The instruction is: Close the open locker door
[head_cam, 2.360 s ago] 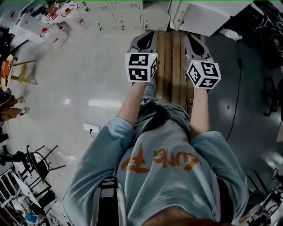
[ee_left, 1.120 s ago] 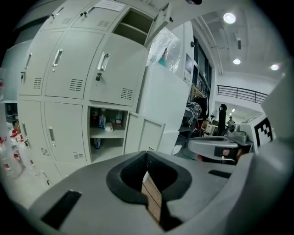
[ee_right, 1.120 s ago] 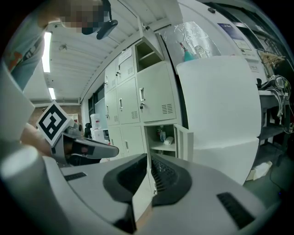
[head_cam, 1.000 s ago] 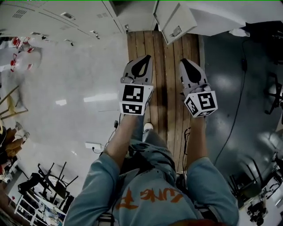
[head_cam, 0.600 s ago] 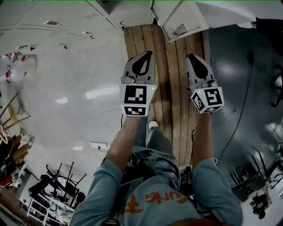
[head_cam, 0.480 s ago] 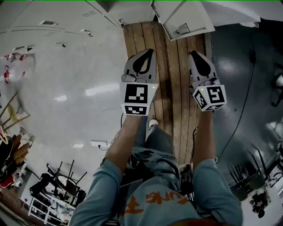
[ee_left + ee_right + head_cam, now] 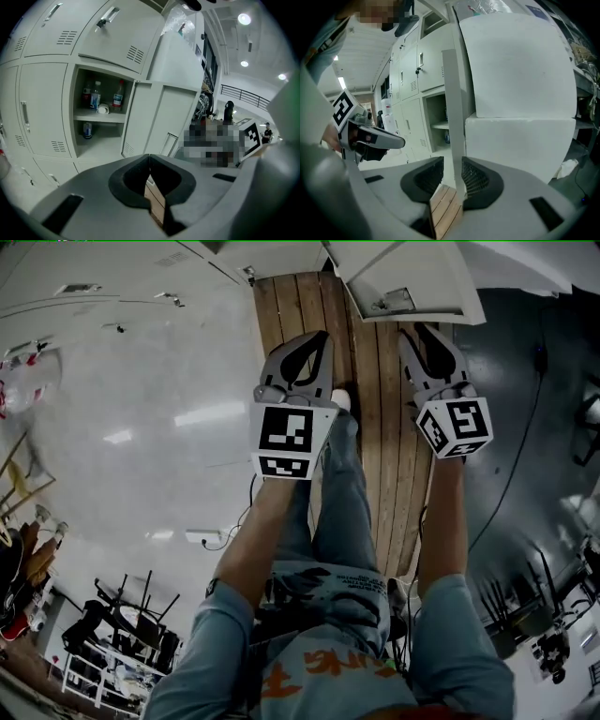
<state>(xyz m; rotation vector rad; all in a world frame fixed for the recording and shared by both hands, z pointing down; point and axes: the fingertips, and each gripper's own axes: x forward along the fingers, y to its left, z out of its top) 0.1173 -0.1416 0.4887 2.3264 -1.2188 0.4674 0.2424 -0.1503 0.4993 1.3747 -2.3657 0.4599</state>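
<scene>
Left gripper view alone shows bottles on locker shelf, beside open door.

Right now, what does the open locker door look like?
The door is plain pale-grey metal with a small handle and vent slots near its bottom corner. It stands upright, swung wide out from a compartment with bottles on its shelf. The right gripper, its fingers just opened, has the door's edge lined up between them; I cannot tell whether they touch it.
</scene>
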